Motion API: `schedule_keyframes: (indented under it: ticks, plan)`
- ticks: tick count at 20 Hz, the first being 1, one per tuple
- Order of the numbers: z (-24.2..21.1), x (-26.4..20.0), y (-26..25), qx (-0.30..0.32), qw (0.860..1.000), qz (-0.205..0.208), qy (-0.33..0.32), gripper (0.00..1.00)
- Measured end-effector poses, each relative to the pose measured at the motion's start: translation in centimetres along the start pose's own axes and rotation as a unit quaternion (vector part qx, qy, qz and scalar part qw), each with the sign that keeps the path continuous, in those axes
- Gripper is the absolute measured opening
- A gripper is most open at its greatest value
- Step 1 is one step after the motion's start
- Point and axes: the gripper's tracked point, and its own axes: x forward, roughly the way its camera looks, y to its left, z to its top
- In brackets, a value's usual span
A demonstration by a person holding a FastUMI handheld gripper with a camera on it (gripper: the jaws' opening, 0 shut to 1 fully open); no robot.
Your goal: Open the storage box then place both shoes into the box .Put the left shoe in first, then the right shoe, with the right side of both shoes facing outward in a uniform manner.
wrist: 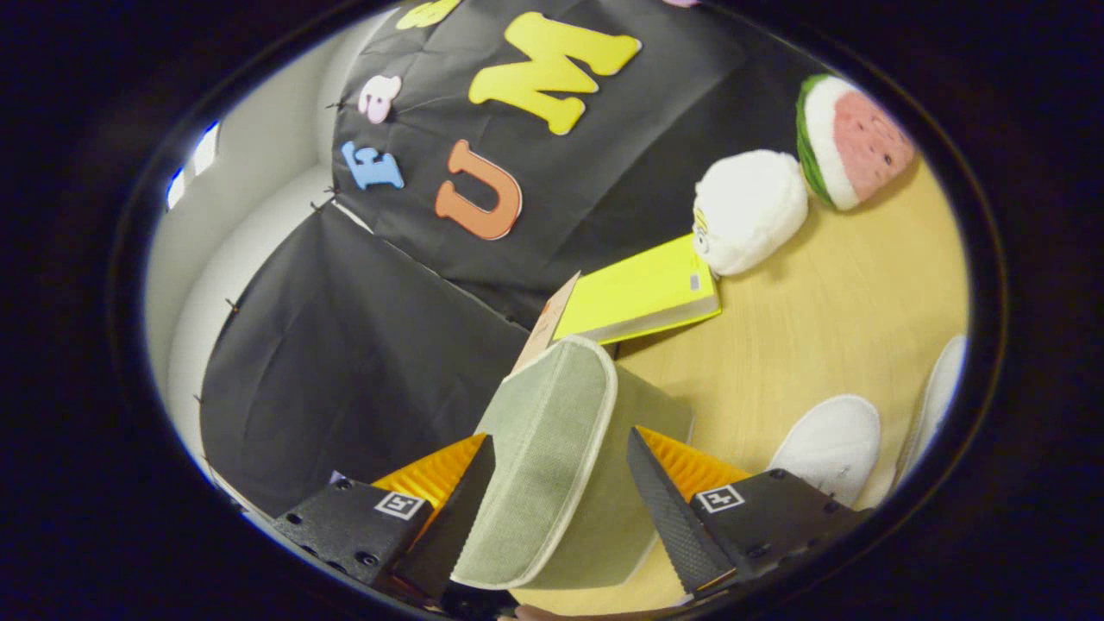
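Observation:
A pale green fabric storage box (655, 405) stands on the wooden table (845, 328) just ahead of my fingers. Its lid (552, 448), edged in cream piping, is tilted up and lies between the two fingers. My gripper (561, 435) is open: the left finger lies against the lid's edge, while the right finger stands a little apart from it, in front of the box's side. To the right of the right finger rests a white shoe (828, 444). A second white shoe (936, 388) shows partly beyond it. The inside of the box is hidden by the lid.
Beyond the box lies a yellow book (638, 293) with a brown card leaning beside it. Farther back sit a white plush toy (749, 211) and a watermelon-slice plush (854, 142). The black cloth wall (362, 362) closes the table's far and left sides.

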Motion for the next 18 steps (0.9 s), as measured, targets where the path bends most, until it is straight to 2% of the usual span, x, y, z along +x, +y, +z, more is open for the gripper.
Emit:
schedule_keyframes:
  ticks: [3,7,10,11,14,17,18]
  plan:
    - [-1.1,0.9,0.7,0.054,0.996,0.058,0.047,0.98]
    - [-1.4,1.0,1.3,0.086,0.988,0.104,0.07,0.95]
    - [-1.3,1.1,0.9,0.086,0.988,0.105,0.074,0.78]
    - [-1.3,1.1,0.7,0.083,0.989,0.099,0.074,0.76]
    - [-1.0,0.9,0.1,0.084,0.99,0.089,0.072,0.54]
    - [-0.7,0.5,0.0,0.093,0.988,0.092,0.078,0.4]
    - [-0.3,0.0,0.1,0.096,0.988,0.096,0.074,0.32]
